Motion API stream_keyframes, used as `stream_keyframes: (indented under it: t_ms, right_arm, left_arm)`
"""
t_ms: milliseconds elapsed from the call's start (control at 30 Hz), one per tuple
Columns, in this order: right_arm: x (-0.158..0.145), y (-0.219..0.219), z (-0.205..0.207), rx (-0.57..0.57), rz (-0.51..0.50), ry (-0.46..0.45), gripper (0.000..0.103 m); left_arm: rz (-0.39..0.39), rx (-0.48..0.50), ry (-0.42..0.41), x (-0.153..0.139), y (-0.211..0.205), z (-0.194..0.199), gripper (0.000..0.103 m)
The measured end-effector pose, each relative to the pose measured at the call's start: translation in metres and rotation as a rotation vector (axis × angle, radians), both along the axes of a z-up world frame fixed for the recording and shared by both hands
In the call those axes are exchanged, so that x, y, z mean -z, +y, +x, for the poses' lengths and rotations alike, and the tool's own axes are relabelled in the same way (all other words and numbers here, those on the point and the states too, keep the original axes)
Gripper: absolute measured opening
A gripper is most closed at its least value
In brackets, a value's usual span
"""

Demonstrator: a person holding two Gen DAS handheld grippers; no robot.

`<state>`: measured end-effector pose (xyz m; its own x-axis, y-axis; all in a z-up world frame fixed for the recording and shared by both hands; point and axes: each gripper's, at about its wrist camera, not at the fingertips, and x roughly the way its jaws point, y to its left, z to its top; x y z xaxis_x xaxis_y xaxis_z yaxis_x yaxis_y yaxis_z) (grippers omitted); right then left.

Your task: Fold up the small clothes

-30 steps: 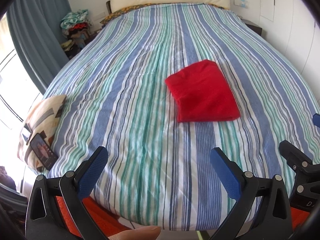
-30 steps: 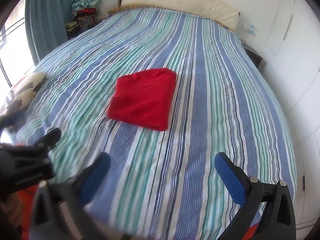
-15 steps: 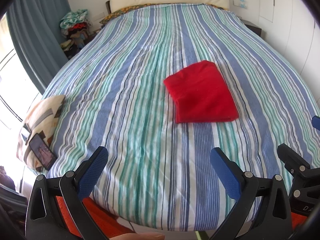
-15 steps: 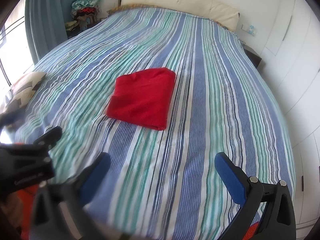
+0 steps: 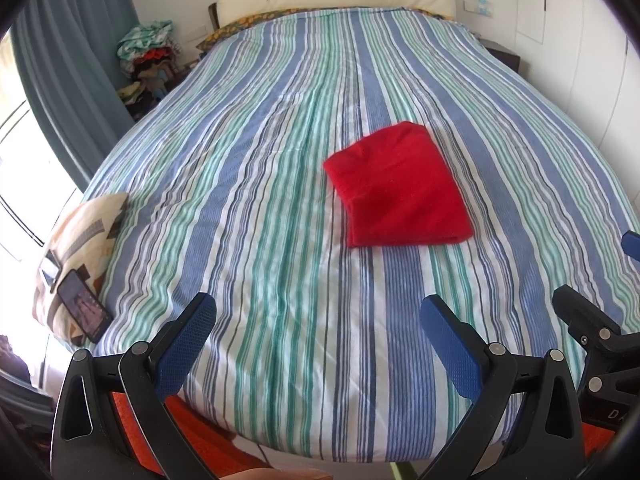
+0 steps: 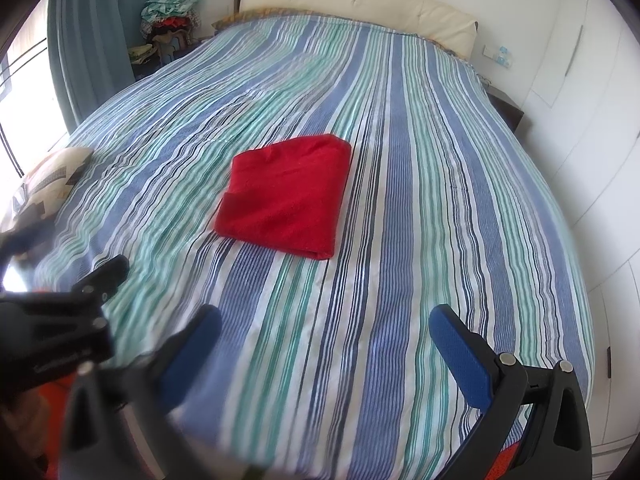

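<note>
While both grippers hang back over the foot of the bed, nothing sits between their fingers. From the left wrist view, going left to right: a teal curtain (image 5: pixel 60 64) hangs at ten o'clock, and a patterned cushion (image 5: pixel 80 248) lies on the bed's edge at nine o'clock with a dark phone (image 5: pixel 85 306) resting on its near end. A heap of clothes (image 5: pixel 148 60) sits beside the headboard at eleven o'clock. The left gripper (image 5: pixel 318 344) fills the bottom of the frame, its blue-padded fingers (image 5: pixel 186 344) spread wide apart above the striped bedspread (image 5: pixel 248 200), touching nothing. The folded red garment (image 5: pixel 400 186) lies flat on the bedspread at about one o'clock, well apart from the fingers. Part of the other tool's black frame shows at four o'clock.

From the right wrist view, the cushion (image 6: pixel 52 180) sits at nine o'clock and the left tool's black body, blurred, at eight o'clock. The red garment (image 6: pixel 286 196) lies near centre, toward eleven o'clock of the right gripper (image 6: pixel 324 352), whose fingers (image 6: pixel 460 360) are likewise spread wide and empty. White wardrobe doors (image 6: pixel 592 120) stand at three o'clock.
</note>
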<state>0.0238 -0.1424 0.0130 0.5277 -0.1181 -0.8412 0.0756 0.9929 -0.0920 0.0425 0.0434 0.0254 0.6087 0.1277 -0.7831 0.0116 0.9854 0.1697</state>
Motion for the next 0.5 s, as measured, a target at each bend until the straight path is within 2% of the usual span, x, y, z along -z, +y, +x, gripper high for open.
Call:
stream_keyframes:
  t_ms: [500]
  right_arm:
    - [0.0002, 0.0005, -0.0002, 0.003, 0.011, 0.006, 0.102]
  left_arm:
    - [-0.001, -0.003, 0.000, 0.0004, -0.0004, -0.0001, 0.102]
